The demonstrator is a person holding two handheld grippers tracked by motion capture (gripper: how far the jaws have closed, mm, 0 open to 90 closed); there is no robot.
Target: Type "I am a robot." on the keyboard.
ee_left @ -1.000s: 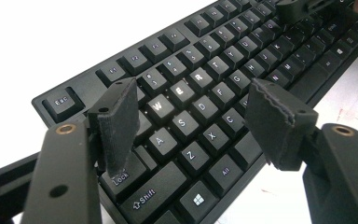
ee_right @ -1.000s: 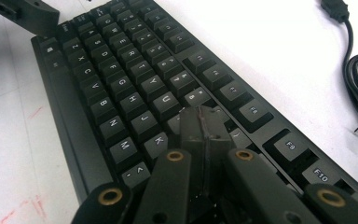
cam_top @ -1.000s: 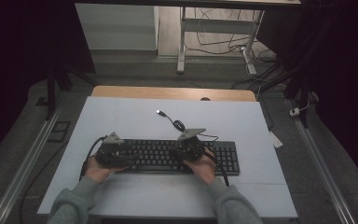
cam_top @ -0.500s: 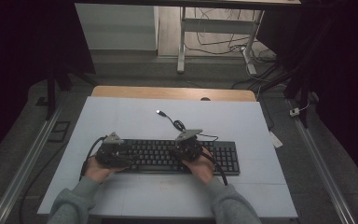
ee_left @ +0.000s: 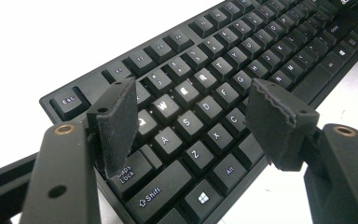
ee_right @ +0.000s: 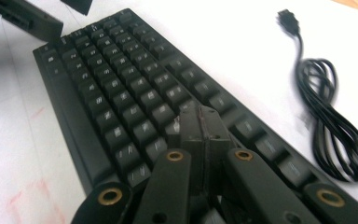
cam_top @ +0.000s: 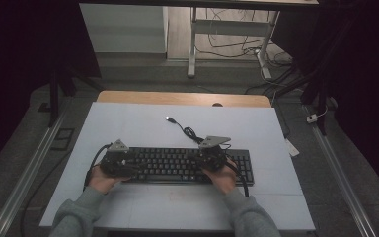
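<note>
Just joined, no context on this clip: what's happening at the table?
A person sits at a white table with a tool in each hand, both over a black keyboard. The left tool is open, its pads spread above the Q, A and Caps Lock end. The right tool is shut, its tips over keys toward the right part of the keyboard; whether it presses one is unclear. The keyboard's cable lies coiled behind it, its USB plug loose on the table.
</note>
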